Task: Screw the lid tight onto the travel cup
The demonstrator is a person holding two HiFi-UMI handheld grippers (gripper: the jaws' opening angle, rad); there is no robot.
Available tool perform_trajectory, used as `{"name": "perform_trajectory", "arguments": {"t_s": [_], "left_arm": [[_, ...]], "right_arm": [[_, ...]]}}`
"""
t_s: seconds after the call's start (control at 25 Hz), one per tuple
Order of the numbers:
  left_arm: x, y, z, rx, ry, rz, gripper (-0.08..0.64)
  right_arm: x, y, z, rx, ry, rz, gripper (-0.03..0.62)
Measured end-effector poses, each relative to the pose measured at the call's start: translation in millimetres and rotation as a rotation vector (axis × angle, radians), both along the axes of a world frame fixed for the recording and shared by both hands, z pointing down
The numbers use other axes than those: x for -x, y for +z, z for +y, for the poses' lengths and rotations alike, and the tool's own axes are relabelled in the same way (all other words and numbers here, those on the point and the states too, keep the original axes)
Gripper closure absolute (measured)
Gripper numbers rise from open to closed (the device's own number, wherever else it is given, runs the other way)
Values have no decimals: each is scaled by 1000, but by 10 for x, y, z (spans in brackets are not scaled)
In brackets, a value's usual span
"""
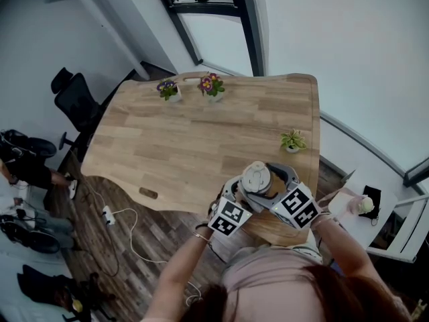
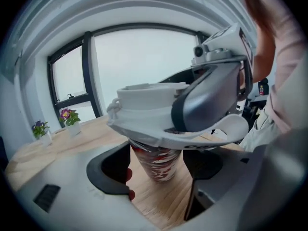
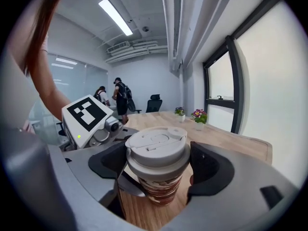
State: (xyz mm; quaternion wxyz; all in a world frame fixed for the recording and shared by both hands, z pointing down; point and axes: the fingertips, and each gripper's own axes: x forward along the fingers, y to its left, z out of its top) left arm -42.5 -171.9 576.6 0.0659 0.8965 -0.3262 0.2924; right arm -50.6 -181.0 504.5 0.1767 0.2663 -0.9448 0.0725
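The travel cup [image 1: 255, 178] stands near the front edge of the wooden table [image 1: 194, 139], with its white lid [image 3: 156, 146] on top. My left gripper [image 1: 236, 194] is shut on the cup's red-brown patterned body [image 2: 156, 160], low down, one pad on each side. My right gripper [image 1: 273, 185] comes in from the right and is shut on the lid, its black pads against the rim. In the left gripper view the lid [image 2: 147, 107] sits above my jaws, partly covered by the right gripper [image 2: 207, 100]. The left gripper's marker cube [image 3: 89, 113] shows in the right gripper view.
Two flowering pot plants [image 1: 169, 90] [image 1: 212, 86] stand at the table's far edge, and a small green one [image 1: 292, 140] is near the right edge. An office chair [image 1: 77, 99] is at the left. A power strip and cable [image 1: 107, 215] lie on the floor. People stand far left.
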Motion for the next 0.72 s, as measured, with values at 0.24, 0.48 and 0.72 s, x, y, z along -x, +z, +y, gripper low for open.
{"name": "perform_trajectory", "arguments": {"t_s": [0.24,0.48,0.72], "left_arm": [[8,8,19,6,51,9,222],[-7,18,91,17,163,-30,222],[-3,10,13,5,7,-29,222]], "right_arm": [[10,26,71,49,-108,18,202],[33,13,116,44,-237,58,202],[9,-11,24,2,-14,-7,202]]}}
